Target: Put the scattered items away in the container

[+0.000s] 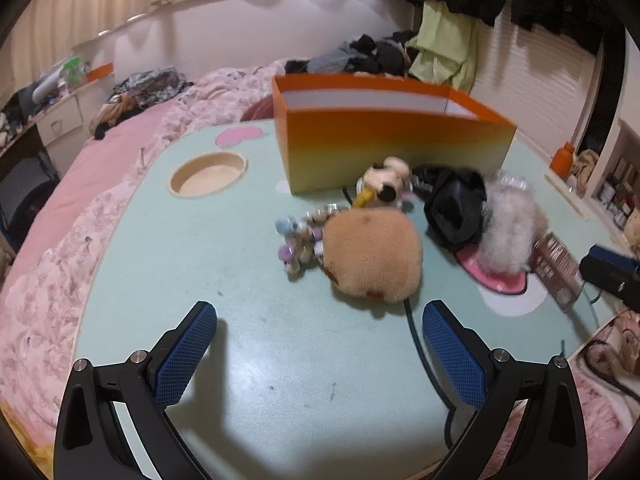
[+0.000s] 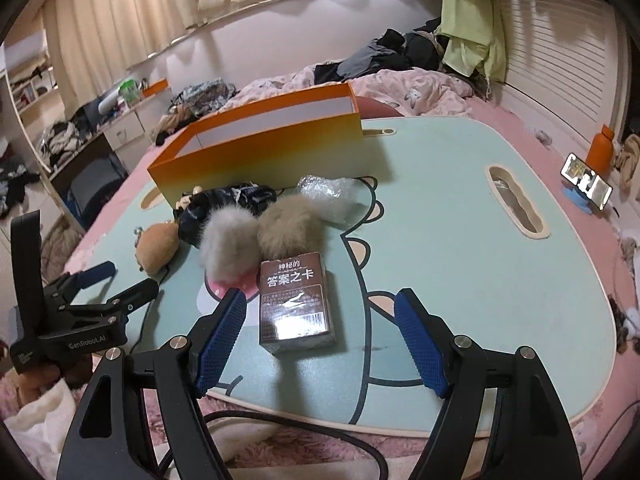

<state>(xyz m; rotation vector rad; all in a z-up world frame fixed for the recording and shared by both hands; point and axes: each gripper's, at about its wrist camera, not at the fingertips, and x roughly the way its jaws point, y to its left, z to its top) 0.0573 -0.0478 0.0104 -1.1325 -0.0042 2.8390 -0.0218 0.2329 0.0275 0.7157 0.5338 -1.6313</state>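
Here the right gripper (image 2: 320, 320) hangs just short of the brown card box (image 2: 296, 304), which lies flat on the mint bench (image 2: 460, 240) near its front edge, so the box looks like the first thing to be picked. To do it well, I would bring the jaws forward and down until the two blue pads straddle the box's long sides, close squarely on the middle rather than a corner — its glossy wrap may slip — and then carry it up and over the near wall of the orange container (image 2: 260, 148), which stands open at the back of the bench, well apart from the box. The fluffy grey pompom (image 2: 224, 240) and the beige one (image 2: 288, 228) touch the box's far end, so a low approach risks dragging them along. The right jaws stand wide apart, holding nothing, the pads touching neither box nor bench. The left gripper (image 1: 320, 320) is likewise spread and empty, pointing at the tan plush toy (image 1: 372, 256), which lies close in front of the container (image 1: 392, 144).
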